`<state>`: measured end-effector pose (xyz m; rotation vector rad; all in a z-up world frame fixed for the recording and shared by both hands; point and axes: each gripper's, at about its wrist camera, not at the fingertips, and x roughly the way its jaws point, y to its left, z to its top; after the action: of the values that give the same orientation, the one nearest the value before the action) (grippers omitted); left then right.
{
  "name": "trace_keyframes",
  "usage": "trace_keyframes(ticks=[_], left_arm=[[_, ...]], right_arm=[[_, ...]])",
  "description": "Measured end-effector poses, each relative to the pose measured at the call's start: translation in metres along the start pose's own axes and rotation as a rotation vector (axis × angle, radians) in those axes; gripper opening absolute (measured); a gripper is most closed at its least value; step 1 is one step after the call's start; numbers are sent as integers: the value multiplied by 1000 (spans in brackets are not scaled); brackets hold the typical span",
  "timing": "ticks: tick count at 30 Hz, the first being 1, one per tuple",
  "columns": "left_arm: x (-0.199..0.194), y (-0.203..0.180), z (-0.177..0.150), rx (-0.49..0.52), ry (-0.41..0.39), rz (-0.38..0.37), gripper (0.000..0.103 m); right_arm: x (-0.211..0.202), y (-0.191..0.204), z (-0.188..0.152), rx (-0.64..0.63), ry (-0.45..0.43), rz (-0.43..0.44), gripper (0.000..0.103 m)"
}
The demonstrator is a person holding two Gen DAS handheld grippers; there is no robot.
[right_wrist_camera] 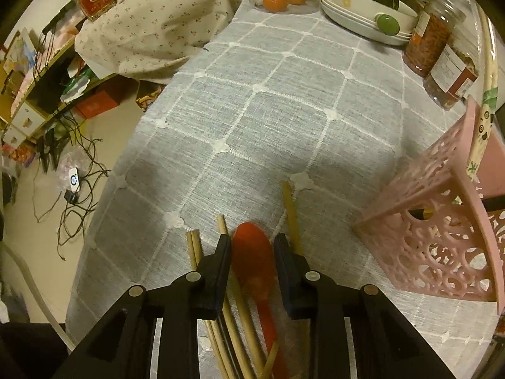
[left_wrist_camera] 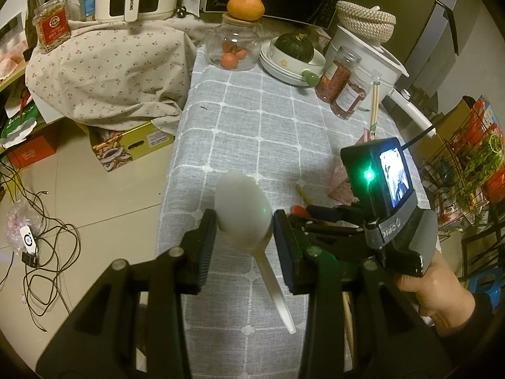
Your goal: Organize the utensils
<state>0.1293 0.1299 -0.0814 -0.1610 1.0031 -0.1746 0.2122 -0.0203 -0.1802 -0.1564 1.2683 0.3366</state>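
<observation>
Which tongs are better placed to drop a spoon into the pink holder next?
Probably the right. The right tongs straddle the red spoon, and the pink holder stands close on their right. The left tongs straddle the white spoon farther away, with the right tool between them and the holder.

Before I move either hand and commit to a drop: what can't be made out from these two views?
- White spoon, left wrist view: bowl blurred; whether the left gripper jaws actually press it is unclear.
- Red spoon, right wrist view: handle end cut off by the bottom edge; right gripper contact unclear.
- Chopsticks: lower ends hidden under the gripper, so no count.
- Pink basket: cut by the right edge, inside mostly hidden.
</observation>
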Motion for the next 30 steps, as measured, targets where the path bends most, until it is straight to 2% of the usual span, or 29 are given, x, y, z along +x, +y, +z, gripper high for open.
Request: trace_keyframes(ticks=[6,11,16,23,30], left_arm=[[-3,-1,1,4,-20,0,39],[-10,-8,3,31,-68,-1,39],[-19,-22,5,56,-125,-38,39],[-39,-48,14,104,-256,-75,39],[-60,-93,29,210,-475,-89,39]], right_arm=[[-11,4,-7,-17,-41,6,27],[-49,-1,-16,-2,-152,35,27],[-96,-9,-29,-4,-271,44,27],[-161,-34,-39,19,-445,80,27],[-213,-57,-52,36,-598,93,27]])
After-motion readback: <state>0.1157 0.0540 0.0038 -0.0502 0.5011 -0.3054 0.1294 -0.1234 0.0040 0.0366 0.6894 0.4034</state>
